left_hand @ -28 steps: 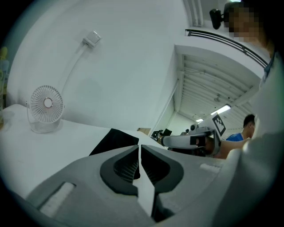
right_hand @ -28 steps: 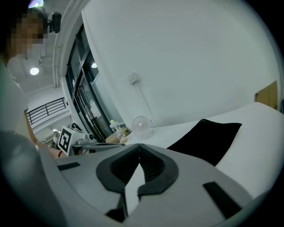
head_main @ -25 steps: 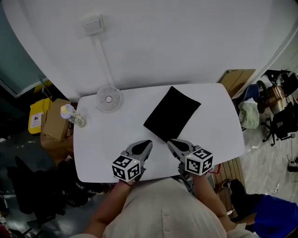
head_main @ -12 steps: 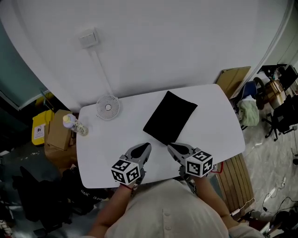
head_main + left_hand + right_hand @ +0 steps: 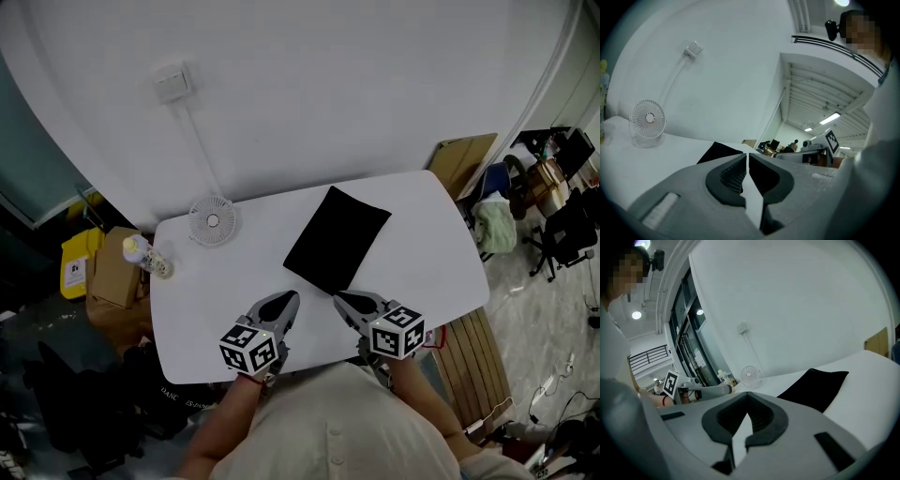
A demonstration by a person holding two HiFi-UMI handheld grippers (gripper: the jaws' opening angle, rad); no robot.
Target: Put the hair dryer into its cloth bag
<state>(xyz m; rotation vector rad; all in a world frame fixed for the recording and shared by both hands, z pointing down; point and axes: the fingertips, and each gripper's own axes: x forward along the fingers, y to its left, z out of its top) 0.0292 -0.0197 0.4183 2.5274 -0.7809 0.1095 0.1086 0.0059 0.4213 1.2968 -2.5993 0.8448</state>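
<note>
A flat black cloth bag (image 5: pixel 336 239) lies on the white table (image 5: pixel 206 291), past both grippers; it shows too in the left gripper view as the black bag (image 5: pixel 719 153) and in the right gripper view as the black bag (image 5: pixel 818 388). No hair dryer is in any view. My left gripper (image 5: pixel 292 296) hovers over the table's near edge, jaws shut, nothing between them. My right gripper (image 5: pixel 337 297) sits beside it, just short of the bag's near corner, also shut and empty. The two gripper tips point toward each other, a small gap apart.
A small white desk fan (image 5: pixel 212 220) stands at the table's back left, its cable running up the wall to a socket (image 5: pixel 170 82). A bottle (image 5: pixel 147 256) is at the left edge. Cardboard boxes (image 5: pixel 112 272) and chairs (image 5: pixel 562 234) surround the table.
Both grippers stay where they were at the near edge, shut. The head view has shifted slightly, so the table sits a little lower left in the picture.
</note>
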